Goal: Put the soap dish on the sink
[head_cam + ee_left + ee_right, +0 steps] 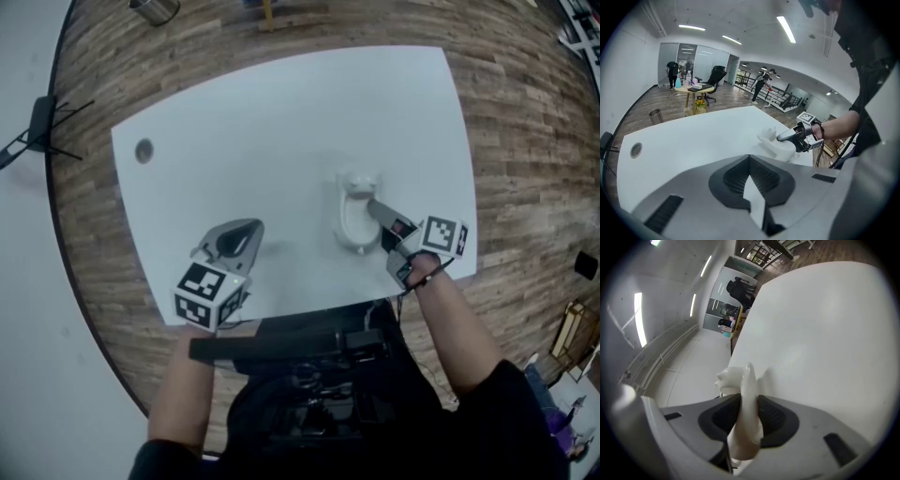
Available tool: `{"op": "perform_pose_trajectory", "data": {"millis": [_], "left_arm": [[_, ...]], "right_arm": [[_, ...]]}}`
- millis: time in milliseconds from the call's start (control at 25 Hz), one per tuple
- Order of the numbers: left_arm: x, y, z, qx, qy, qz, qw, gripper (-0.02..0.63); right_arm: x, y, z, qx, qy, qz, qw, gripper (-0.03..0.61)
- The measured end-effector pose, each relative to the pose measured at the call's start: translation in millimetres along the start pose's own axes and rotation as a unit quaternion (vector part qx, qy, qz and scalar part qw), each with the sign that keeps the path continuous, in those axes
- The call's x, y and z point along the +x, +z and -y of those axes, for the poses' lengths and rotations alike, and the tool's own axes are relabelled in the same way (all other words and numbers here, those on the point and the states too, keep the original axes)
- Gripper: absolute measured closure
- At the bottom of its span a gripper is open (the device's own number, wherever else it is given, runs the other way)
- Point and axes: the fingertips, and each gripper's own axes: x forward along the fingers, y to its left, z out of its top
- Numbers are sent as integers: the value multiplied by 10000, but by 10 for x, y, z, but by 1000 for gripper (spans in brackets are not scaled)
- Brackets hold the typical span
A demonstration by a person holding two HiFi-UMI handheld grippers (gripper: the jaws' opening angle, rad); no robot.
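Soap dish [352,223] is pinched by right hand-held gripper [373,206] over white table [281,122]; left hand-held gripper [251,228] closed, empty.

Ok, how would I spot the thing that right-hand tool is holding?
Find the big white rectangular table and go to its edge on the person's right. There is a small glossy white oval dish with a lump at its far end, its rim pinched by the right gripper. It is the only loose object on that table.
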Motion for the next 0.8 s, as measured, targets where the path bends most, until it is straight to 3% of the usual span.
{"op": "perform_pose_trajectory", "data": {"millis": [800], "left_arm": [[16,-68,72,-25,14,-45,10000,624]], "right_arm": [[66,7,3,-73,-10,-57,10000,449]]}}
